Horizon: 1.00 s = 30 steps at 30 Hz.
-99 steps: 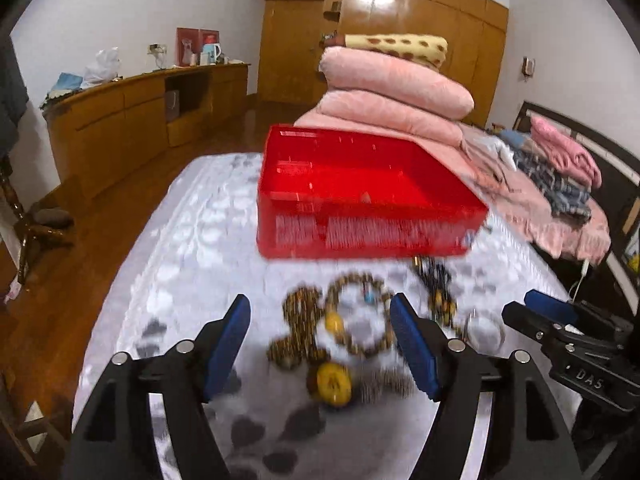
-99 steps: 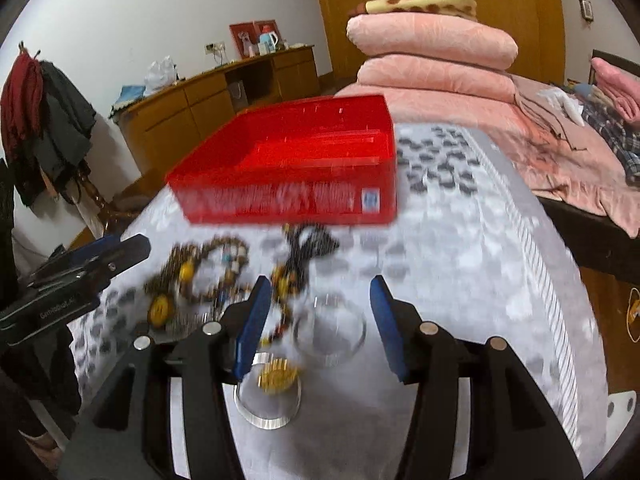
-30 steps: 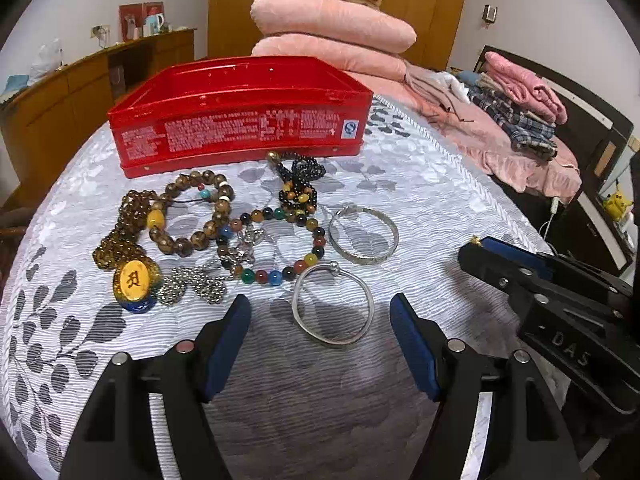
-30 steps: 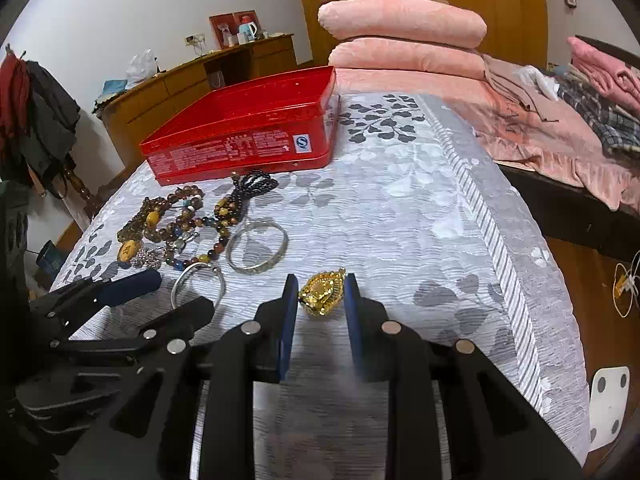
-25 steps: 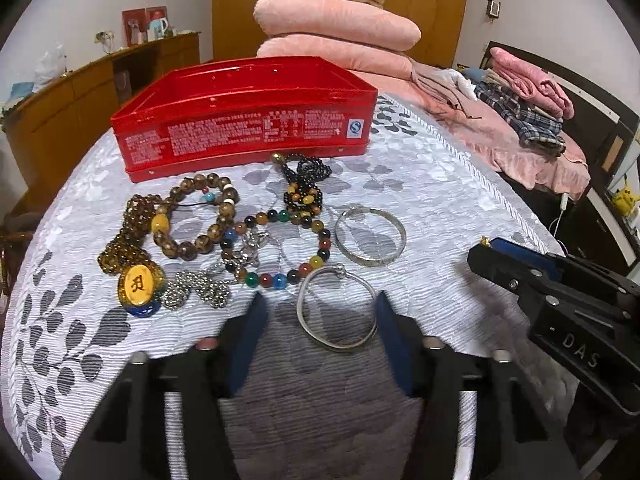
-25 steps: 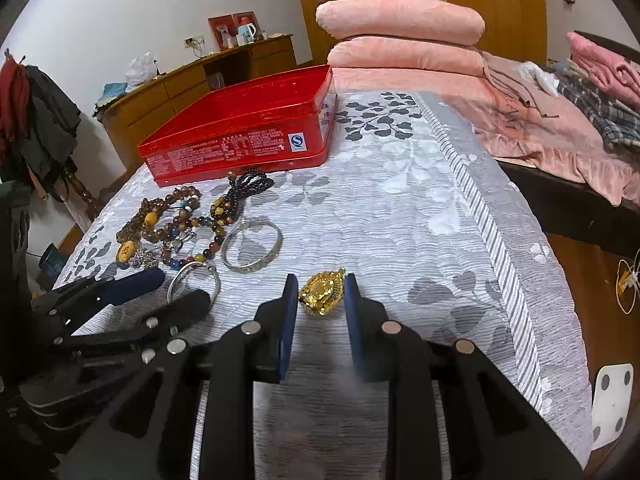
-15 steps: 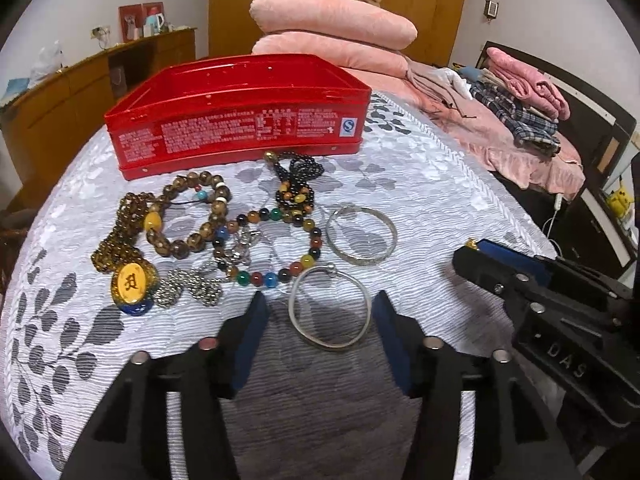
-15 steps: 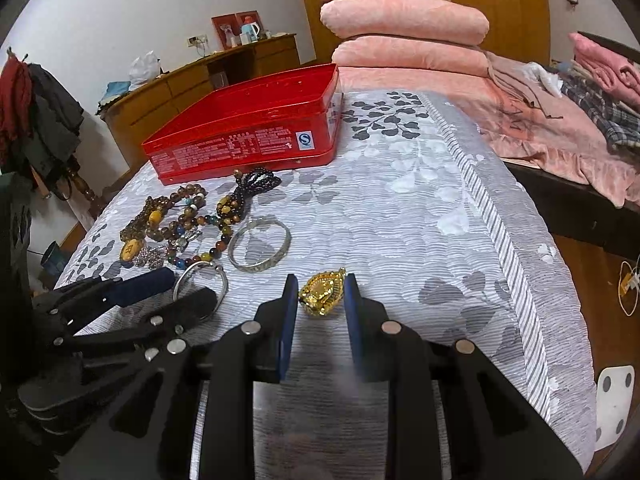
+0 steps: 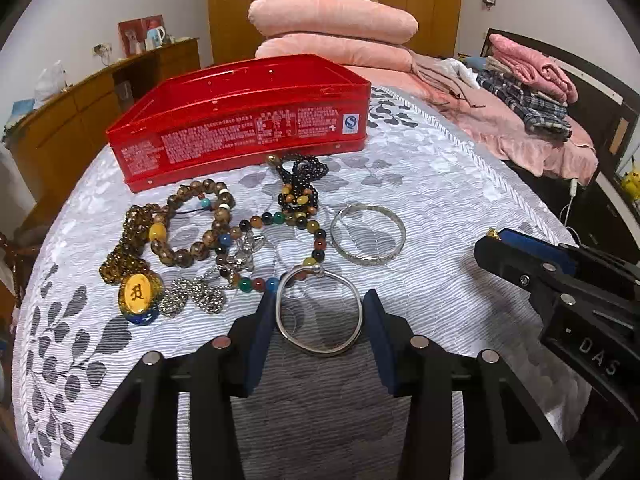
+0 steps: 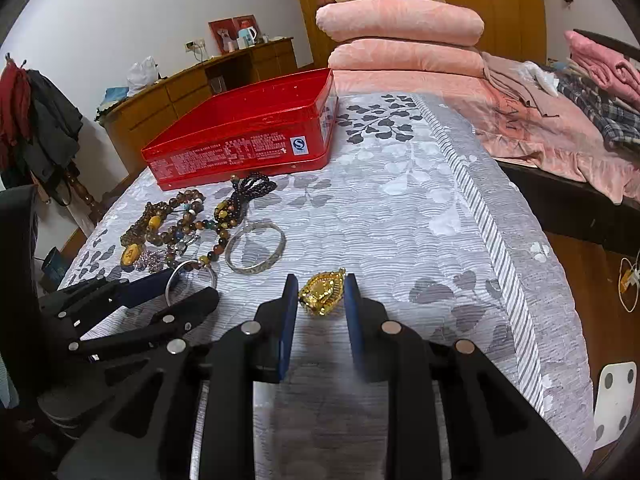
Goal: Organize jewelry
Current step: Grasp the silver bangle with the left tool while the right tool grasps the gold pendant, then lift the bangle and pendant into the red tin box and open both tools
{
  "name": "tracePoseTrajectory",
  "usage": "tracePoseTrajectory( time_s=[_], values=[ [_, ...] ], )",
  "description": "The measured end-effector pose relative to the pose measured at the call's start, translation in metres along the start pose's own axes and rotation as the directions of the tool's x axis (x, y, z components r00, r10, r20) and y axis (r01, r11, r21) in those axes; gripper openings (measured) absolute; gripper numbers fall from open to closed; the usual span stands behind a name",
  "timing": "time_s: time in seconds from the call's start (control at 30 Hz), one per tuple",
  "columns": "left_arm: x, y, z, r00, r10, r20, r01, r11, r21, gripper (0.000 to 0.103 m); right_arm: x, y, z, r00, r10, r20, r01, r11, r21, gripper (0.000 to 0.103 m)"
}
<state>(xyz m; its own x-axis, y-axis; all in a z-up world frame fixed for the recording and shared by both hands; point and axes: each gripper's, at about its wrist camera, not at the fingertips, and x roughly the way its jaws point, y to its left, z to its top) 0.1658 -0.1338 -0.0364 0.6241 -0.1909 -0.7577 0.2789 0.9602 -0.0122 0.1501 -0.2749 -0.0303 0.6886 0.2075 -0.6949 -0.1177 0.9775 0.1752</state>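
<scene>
A thin silver bangle (image 9: 320,310) lies on the grey bedspread between the blue pads of my left gripper (image 9: 320,310), which has closed in on its sides. My right gripper (image 10: 320,294) is shut on a gold pendant (image 10: 322,292) just above the spread. Behind lie a wider silver bangle (image 9: 368,234), a multicoloured bead strand (image 9: 308,236), brown bead bracelets (image 9: 188,224), a yellow amulet (image 9: 138,292) and a silver chain (image 9: 196,300). A red tin box (image 9: 240,120) stands open at the back.
Folded pink quilts (image 9: 332,28) are stacked beyond the box. The bed edge drops off to the right (image 10: 560,280), with a second bed of clothes (image 9: 528,80) beyond. A wooden sideboard (image 9: 80,120) stands at the left.
My left gripper has narrowed from wide open and moved forward until its pads are against the thin silver bangle. My right gripper stays shut on the gold pendant.
</scene>
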Motion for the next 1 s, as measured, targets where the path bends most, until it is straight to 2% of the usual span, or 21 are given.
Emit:
tracePoseTrajectory(
  time_s=[0.2,0.37,0.57,1.0],
  values=[
    [-0.009,0.011,-0.002,0.999,-0.032,0.028,0.033,0.999,-0.032,0.044,-0.002,0.003,0.000,1.000,0.004,0.004,-0.004,1.000,-0.006,0.022],
    [-0.024,0.024,0.004,0.997,-0.012,0.082,0.017,0.998,-0.055,0.044,0.002,0.011,0.002,1.000,0.017,0.001,-0.017,1.000,-0.020,0.022],
    [-0.028,0.041,0.014,0.994,0.005,0.110,0.005,0.996,-0.089,0.044,0.006,0.024,0.012,0.999,0.031,0.006,-0.031,0.998,-0.049,0.022],
    [-0.029,0.076,0.061,0.981,0.044,0.190,-0.015,0.989,-0.147,0.044,0.025,0.045,0.067,0.997,0.061,0.048,-0.056,0.994,-0.092,0.022]
  ],
)
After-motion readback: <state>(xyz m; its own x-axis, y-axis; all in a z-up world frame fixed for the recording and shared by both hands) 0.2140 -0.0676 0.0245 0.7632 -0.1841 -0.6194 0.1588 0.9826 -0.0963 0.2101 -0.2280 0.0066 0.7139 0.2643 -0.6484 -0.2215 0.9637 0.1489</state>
